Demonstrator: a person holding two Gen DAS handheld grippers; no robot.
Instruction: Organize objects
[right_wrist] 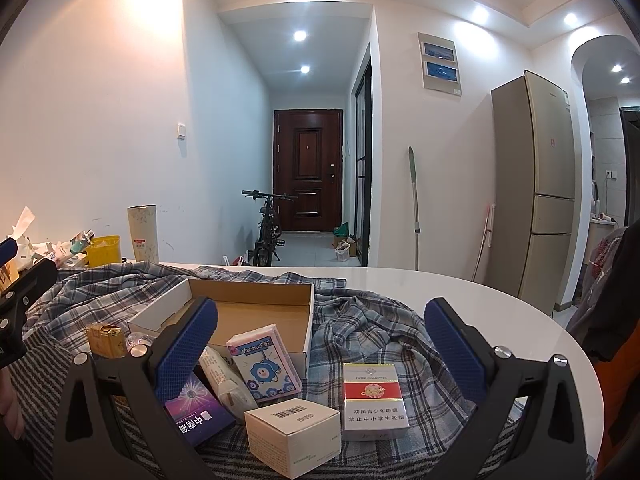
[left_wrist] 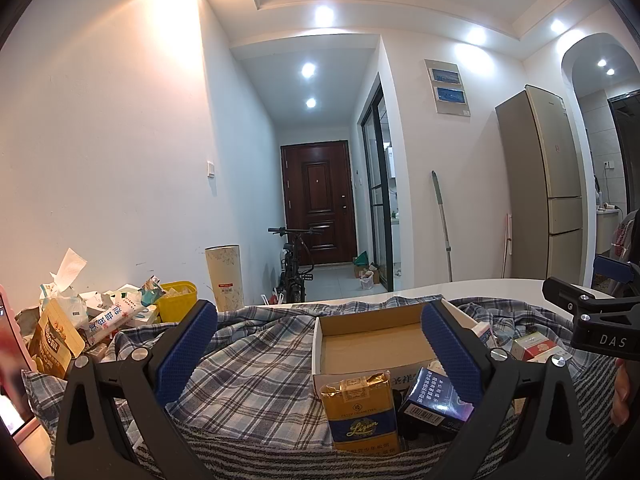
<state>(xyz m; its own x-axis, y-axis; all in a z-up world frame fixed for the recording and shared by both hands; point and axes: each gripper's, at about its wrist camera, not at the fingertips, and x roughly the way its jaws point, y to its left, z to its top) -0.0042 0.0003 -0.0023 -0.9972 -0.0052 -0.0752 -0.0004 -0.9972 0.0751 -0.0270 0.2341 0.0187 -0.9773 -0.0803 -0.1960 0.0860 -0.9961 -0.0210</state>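
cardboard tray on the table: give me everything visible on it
The cardboard tray is a shallow open rectangular box: brown corrugated inside, white outer walls, black printed characters on its near wall in the left wrist view. It looks empty. It sits flat on the plaid cloth, with small packs gathered along its near side; the Manhua pack overlaps that wall, contact unclear. Neither gripper touches it.

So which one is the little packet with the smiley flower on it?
Find the open cardboard tray on the plaid cloth. Leaning against its near edge stands the tissue packet. It alone is pink-edged with blue cartoon flowers; its neighbours are plain boxes and cigarette packs.
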